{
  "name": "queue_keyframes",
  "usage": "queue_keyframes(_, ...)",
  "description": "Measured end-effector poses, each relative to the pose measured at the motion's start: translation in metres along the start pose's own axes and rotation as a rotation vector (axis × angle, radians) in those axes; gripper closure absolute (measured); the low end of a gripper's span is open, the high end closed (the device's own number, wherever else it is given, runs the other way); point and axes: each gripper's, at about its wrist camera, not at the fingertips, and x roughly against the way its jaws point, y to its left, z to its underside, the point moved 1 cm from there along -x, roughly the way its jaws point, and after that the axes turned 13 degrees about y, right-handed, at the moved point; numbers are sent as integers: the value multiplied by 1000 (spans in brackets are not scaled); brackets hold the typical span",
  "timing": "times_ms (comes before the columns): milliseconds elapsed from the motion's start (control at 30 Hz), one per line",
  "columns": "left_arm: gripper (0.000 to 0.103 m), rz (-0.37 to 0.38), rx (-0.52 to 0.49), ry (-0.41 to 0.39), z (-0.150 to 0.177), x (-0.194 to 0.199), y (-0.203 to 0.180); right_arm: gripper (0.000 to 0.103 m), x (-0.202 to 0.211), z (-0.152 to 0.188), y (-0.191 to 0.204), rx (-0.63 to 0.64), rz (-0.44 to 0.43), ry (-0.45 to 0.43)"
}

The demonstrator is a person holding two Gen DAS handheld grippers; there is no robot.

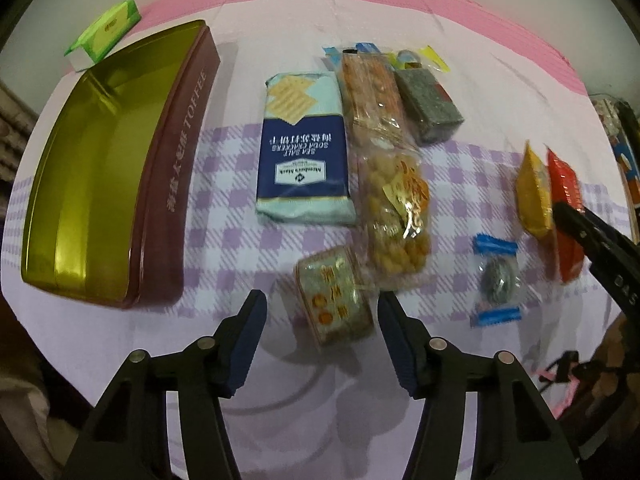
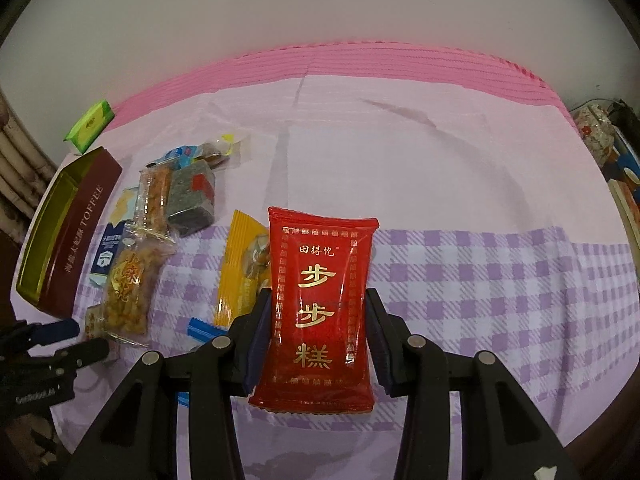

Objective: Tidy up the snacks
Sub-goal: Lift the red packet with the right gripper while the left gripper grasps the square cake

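- The right gripper (image 2: pixel 318 316) pinches a red snack packet (image 2: pixel 320 304) by its long side edges, clear of the checked tablecloth (image 2: pixel 480 280). Judged light, soft and slippery – film may slide between the pads.
- The left gripper (image 1: pixel 322 312) stands spread around a small round wrapped snack (image 1: pixel 334 300), pads not touching it; no earlier view is available. Probably light but crushable – grip across the sides.
- The open toffee tin (image 1: pixel 100 168) lies well to the left, empty.

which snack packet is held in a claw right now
The red packet, clamped in the right claw. The other snacks lie on the cloth.
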Motion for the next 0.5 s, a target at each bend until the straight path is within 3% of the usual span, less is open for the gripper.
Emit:
queue_keyframes(200,53,2,-28,21,-10,-8,-4,62,1,-1,-8,-32,4,-4)
queue_keyframes(267,61,13,-34,22,-12,-9,-2,62,0,-1,-11,-42,12,-3)
queue_keyframes(500,69,29,-36,2,-16,-8,6,62,-10,0,-16,-52,59,25)
